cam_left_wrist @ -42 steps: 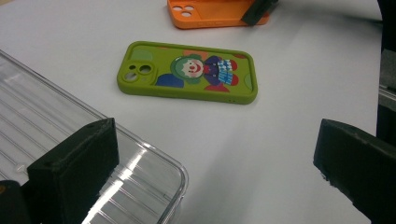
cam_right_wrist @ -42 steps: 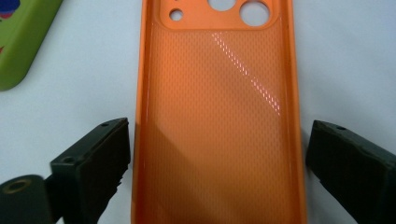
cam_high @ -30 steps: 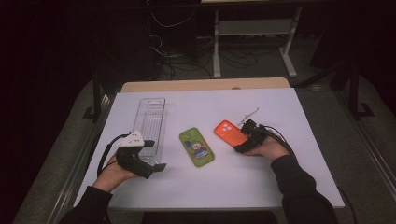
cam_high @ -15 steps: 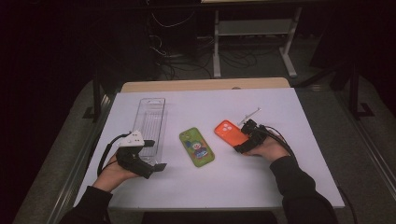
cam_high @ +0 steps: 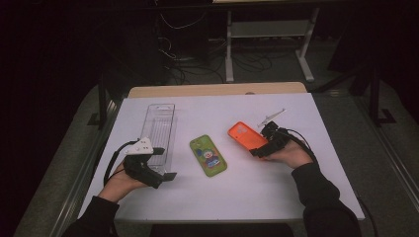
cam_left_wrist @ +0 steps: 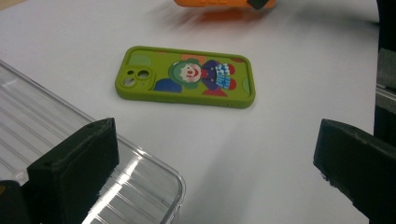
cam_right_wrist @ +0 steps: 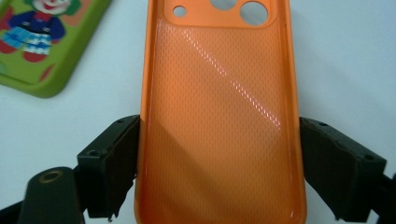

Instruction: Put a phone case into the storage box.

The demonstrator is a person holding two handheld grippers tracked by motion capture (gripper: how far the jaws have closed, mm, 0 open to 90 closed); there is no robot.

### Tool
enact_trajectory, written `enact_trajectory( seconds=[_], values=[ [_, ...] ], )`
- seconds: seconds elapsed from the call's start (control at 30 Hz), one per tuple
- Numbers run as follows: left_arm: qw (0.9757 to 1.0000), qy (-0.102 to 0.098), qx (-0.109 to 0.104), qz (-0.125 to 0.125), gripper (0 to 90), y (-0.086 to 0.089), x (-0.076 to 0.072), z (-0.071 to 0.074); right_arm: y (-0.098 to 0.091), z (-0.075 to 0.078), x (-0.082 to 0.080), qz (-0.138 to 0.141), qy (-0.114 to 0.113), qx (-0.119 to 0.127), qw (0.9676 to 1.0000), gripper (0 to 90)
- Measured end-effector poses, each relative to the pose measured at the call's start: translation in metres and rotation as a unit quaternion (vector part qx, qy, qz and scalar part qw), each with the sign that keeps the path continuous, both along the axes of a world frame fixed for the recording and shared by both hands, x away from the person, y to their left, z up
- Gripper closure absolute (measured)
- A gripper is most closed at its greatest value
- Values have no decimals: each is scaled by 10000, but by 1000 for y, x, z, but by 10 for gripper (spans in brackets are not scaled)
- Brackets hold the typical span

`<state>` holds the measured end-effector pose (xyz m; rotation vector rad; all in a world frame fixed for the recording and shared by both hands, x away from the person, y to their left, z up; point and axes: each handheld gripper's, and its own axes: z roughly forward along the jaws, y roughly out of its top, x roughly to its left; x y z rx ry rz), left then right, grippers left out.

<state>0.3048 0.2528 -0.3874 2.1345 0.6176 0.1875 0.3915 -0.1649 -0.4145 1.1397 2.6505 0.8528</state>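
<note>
An orange phone case [cam_high: 245, 136] sits right of centre on the white table, its inner side facing up in the right gripper view [cam_right_wrist: 219, 107]. My right gripper [cam_high: 258, 148] [cam_right_wrist: 219, 172] is shut on it, one black jaw pressing each long edge. A green phone case with a clown picture [cam_high: 208, 155] [cam_left_wrist: 187, 77] [cam_right_wrist: 42, 42] lies flat in the middle. My left gripper [cam_high: 165, 163] [cam_left_wrist: 215, 158] stands open at the near left with nothing between its jaws, one jaw over the near corner of a clear ribbed plastic tray [cam_high: 159, 128] [cam_left_wrist: 46, 121].
A small clear plastic piece [cam_high: 271, 116] lies just beyond the right hand. The white table top [cam_high: 247, 197] has a wooden strip [cam_high: 217, 90] along its far edge. Dark floor, cables and a metal frame lie beyond it.
</note>
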Motion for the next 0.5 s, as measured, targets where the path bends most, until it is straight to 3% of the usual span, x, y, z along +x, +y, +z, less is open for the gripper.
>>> enact_trajectory(
  seconds=[0.07, 0.27, 0.5],
  values=[
    [10000, -34, 4, -58, 0, 0, 2, 2, -1, 3, -1, 84, -14, 21, 10000, 155],
    [9995, -12, -303, -98, 0, 1, 9, 12, 0, 10, -3, 400, -73, 27, 9992, 154],
    [9993, -58, -287, -244, 0, -7, 17, 22, 1, 19, -3, 706, -105, 66, 9974, 155]
  ],
)
